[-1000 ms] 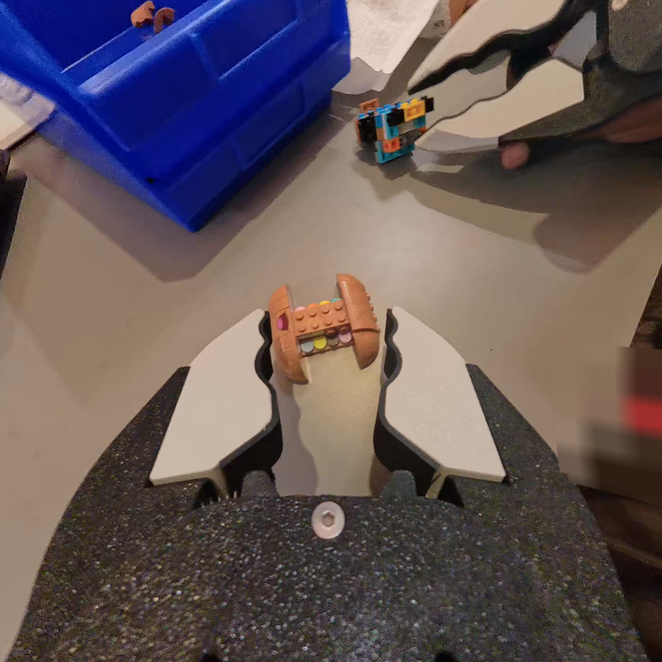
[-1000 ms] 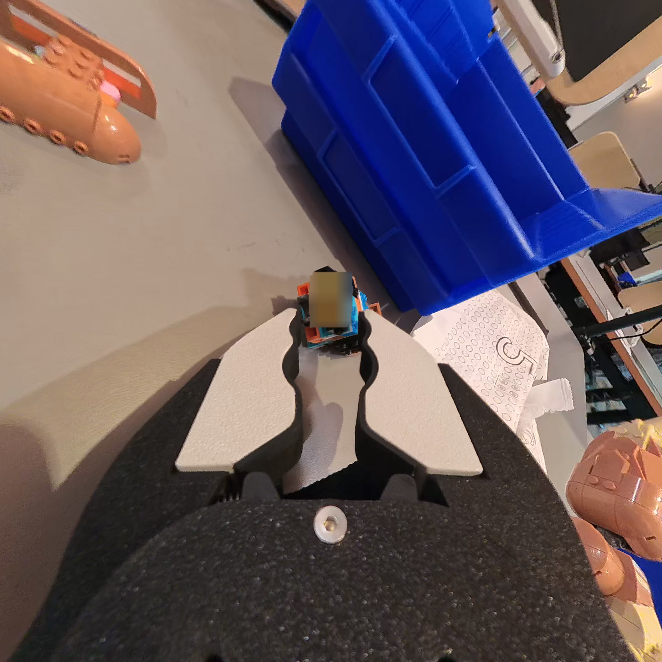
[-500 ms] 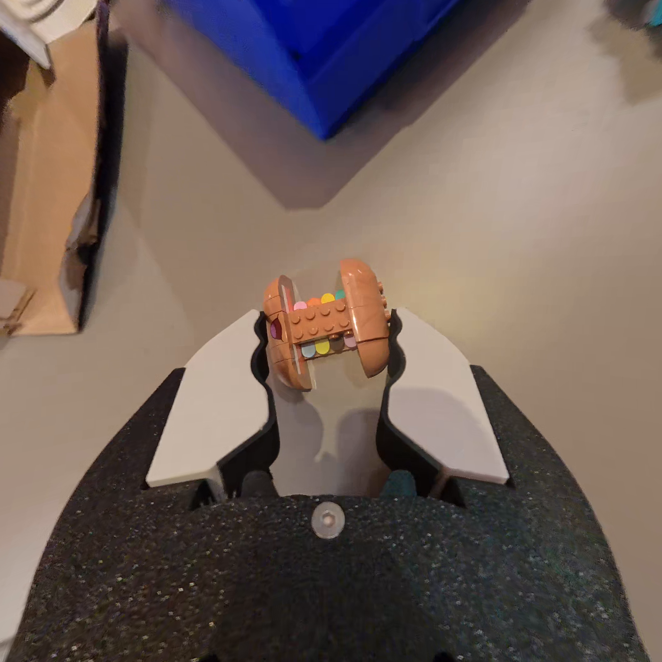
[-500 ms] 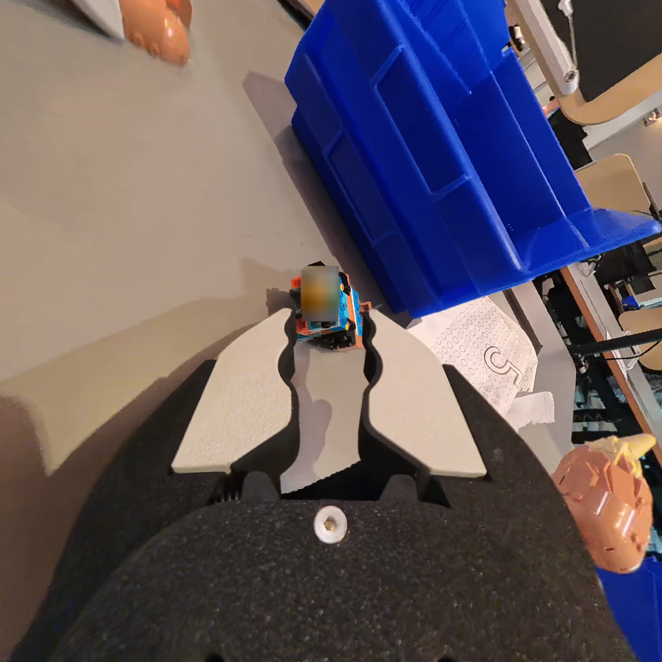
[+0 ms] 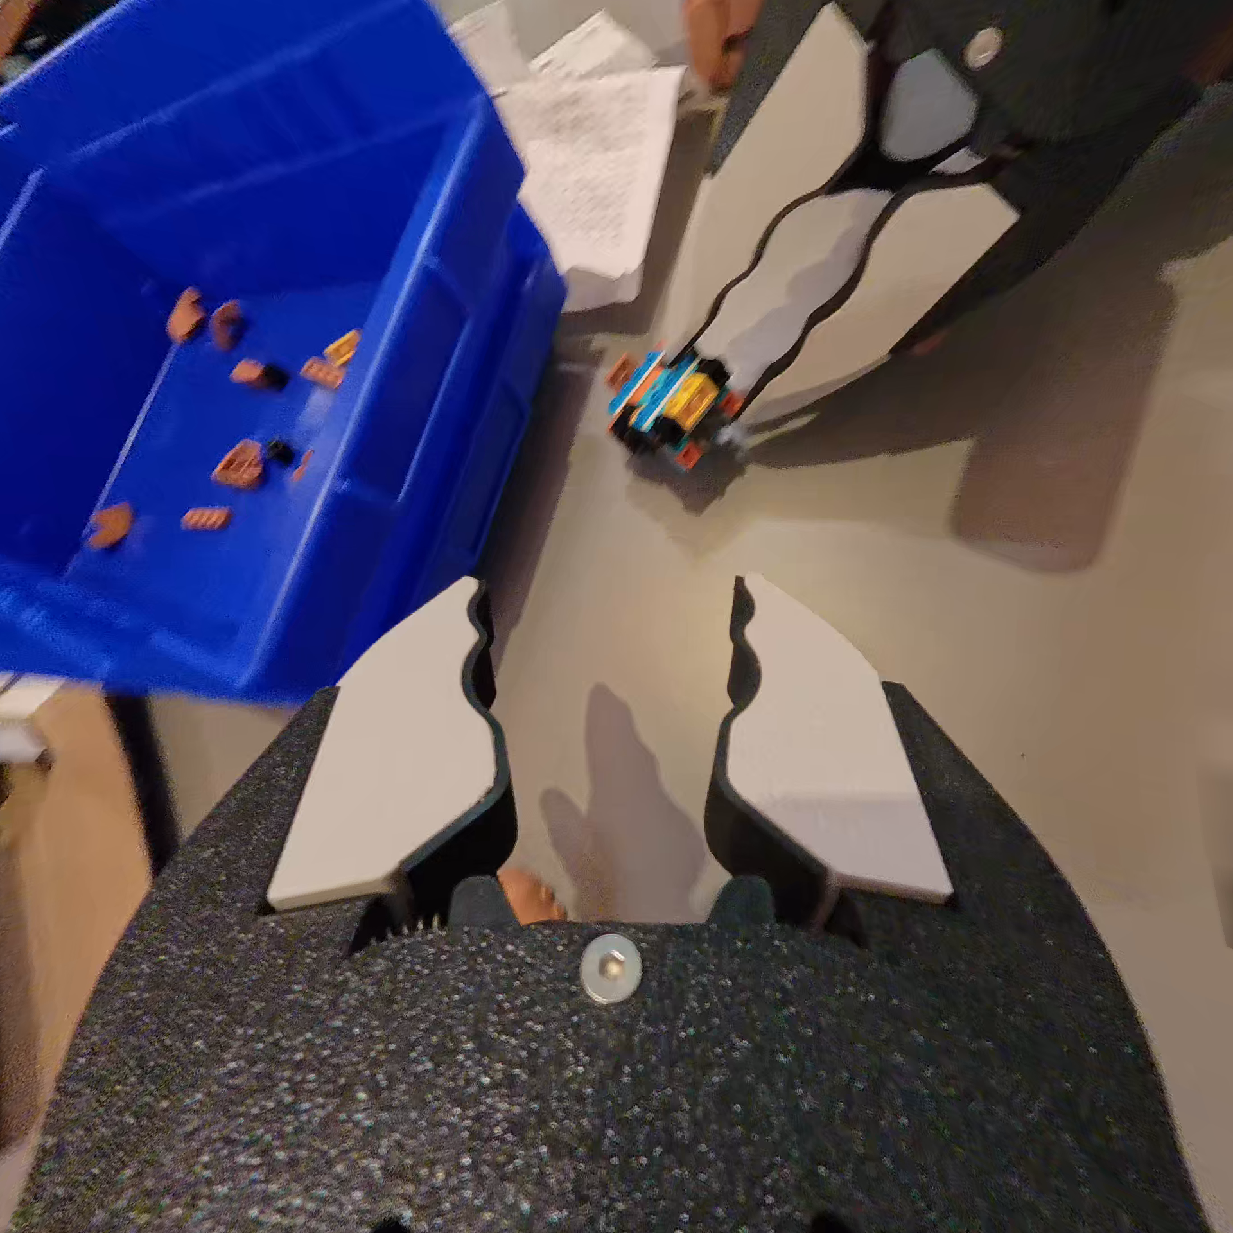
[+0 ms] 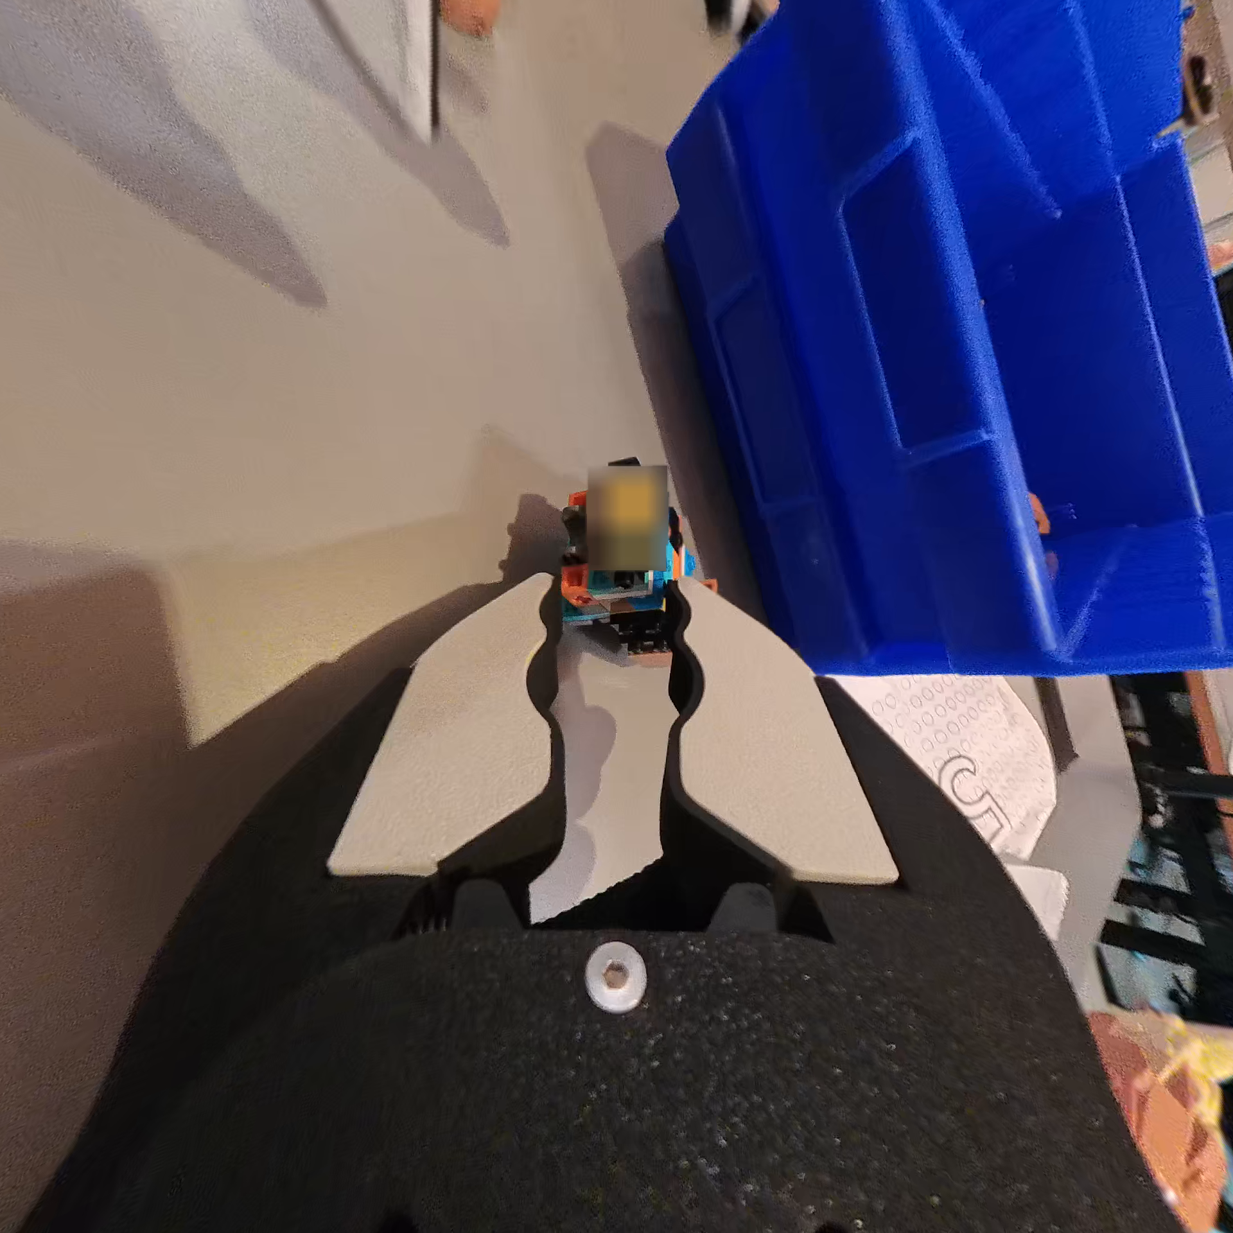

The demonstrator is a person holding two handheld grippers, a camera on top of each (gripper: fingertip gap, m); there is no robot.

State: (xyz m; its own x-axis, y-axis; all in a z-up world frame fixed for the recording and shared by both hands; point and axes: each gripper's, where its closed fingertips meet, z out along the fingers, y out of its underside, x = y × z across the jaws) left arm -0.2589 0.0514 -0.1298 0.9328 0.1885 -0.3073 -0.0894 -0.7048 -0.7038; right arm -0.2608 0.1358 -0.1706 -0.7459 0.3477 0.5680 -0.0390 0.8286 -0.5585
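Observation:
My left gripper (image 5: 608, 587) is open and empty above the grey table, beside the blue bin (image 5: 427, 414). A bit of a brown brick piece (image 5: 530, 897) shows under its base. My right gripper (image 6: 612, 587) is shut on a small colourful brick model (image 6: 604, 597) of blue, orange, black and yellow bricks that rests on the table by the bin's wall (image 6: 934, 333). In the left wrist view the right gripper (image 5: 724, 397) holds that model (image 5: 667, 407) at the far right of the bin. Part of a left gripper finger (image 6: 400, 67) shows at the top of the right wrist view.
Several small brown bricks (image 5: 237, 464) lie in the blue bin. White printed paper (image 5: 594, 167) lies behind the bin and also shows in the right wrist view (image 6: 967, 754). A brown brick model (image 6: 1167, 1107) sits at the lower right. A cardboard box (image 5: 67, 834) stands at the left. The gap from one gripper's tips to the other's is roughly 10 cm.
My left gripper has opened and the brown bun-shaped brick model has left its fingers. The left view has swung back toward the bin. My right gripper keeps its hold on the colourful model.

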